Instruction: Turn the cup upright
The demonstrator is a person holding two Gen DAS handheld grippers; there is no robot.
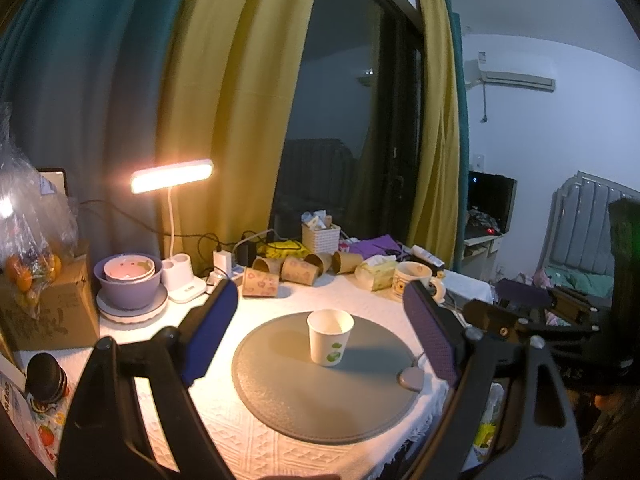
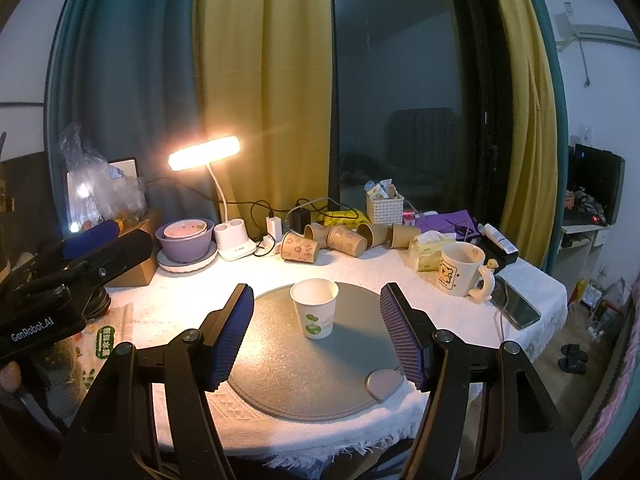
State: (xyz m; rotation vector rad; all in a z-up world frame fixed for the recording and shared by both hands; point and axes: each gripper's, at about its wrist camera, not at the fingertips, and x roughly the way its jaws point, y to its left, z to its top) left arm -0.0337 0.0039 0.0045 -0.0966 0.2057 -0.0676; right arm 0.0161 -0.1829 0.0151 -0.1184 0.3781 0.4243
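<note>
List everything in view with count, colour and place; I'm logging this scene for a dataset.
paper cup: 1, white with green print, upright on the mat
mat: 1, grey, round, table centre
brown paper cups: about 5, lying on their sides behind the mat
mug: 1, cream, right of the mat
bowls: stacked, purple and pink, on a white plate, back left
lamp: 1, white, lit, back left
basket: 1, white, at the back
phone: 1, dark, right edge
tablecloth: 1, white
left gripper: open, empty
right gripper: open, empty

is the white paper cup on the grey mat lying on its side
No, the white paper cup stands upright on the grey mat, open mouth up.
</note>
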